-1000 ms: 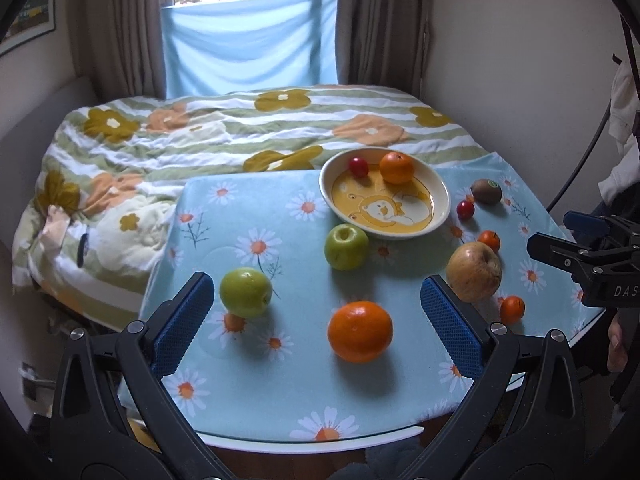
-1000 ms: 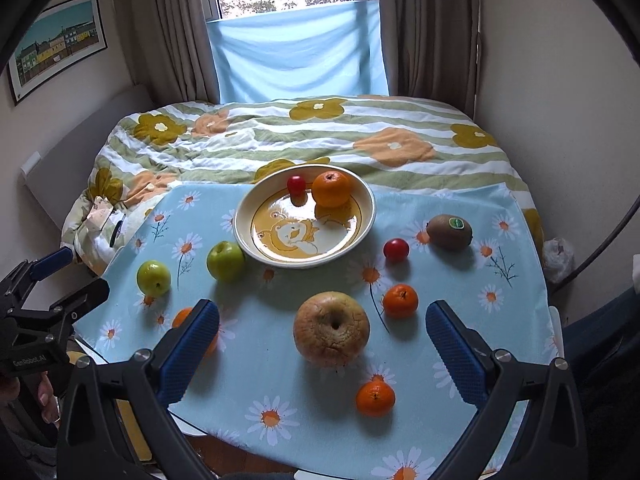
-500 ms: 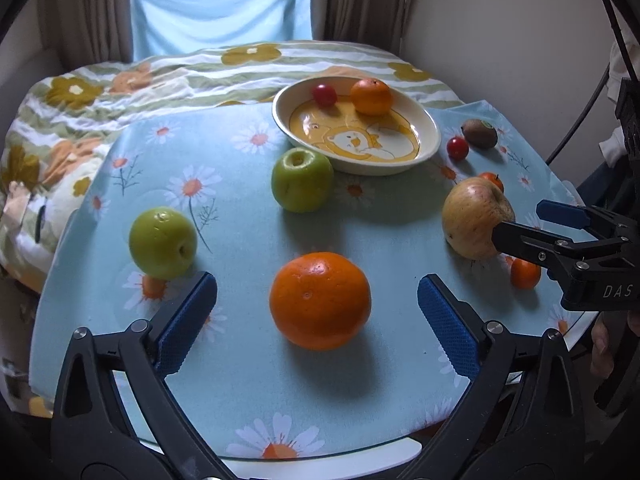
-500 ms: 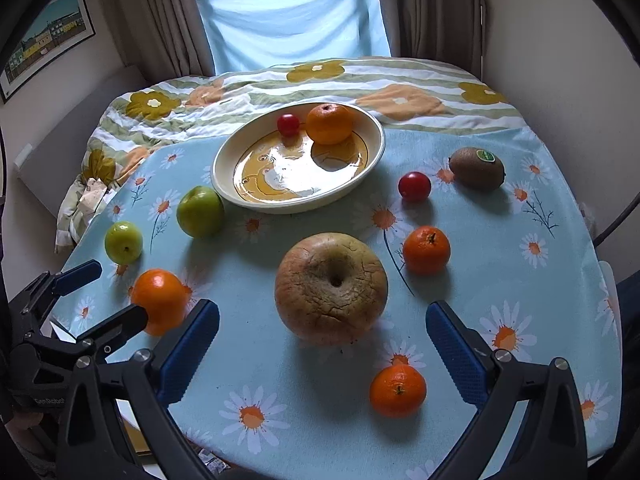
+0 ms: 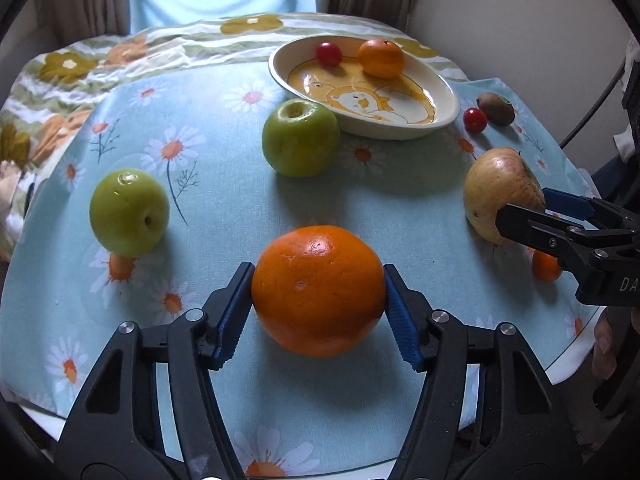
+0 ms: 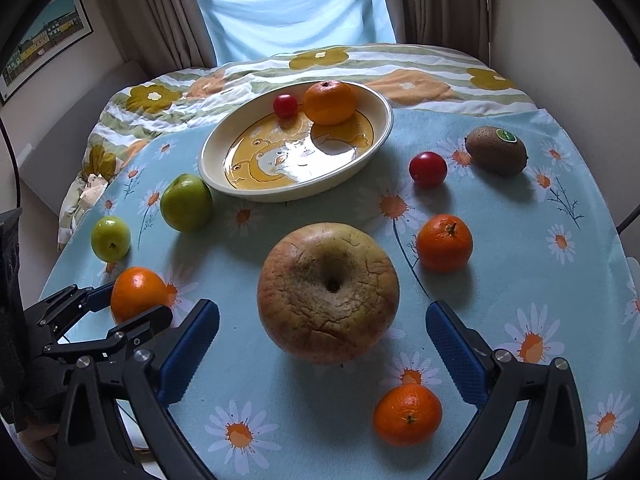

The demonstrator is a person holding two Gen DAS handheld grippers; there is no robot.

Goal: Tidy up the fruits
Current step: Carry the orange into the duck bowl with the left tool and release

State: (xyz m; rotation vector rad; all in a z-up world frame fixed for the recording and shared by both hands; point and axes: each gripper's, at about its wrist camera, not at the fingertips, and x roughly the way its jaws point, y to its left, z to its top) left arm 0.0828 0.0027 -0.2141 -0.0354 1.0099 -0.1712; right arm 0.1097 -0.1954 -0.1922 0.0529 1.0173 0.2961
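My left gripper (image 5: 319, 300) is shut on a large orange (image 5: 318, 290) that rests on the flowered cloth; it also shows in the right wrist view (image 6: 138, 292). My right gripper (image 6: 322, 344) is open, its fingers on either side of a big yellow-brown apple (image 6: 328, 292), not touching it. The cream bear plate (image 6: 372, 148) holds a small tomato (image 6: 285, 105) and an orange (image 6: 330, 103). Two green apples (image 5: 300, 138) (image 5: 129, 210) lie left of the plate.
On the cloth to the right lie a tomato (image 6: 428, 168), a kiwi (image 6: 496, 151) and two mandarins (image 6: 444, 243) (image 6: 408, 414). The table's front edge (image 5: 360, 474) is just below my grippers. A quilted bed (image 6: 240, 76) lies behind the table.
My left gripper moved forward around the large orange and closed on it. My right gripper moved in until its open fingers flank the big apple.
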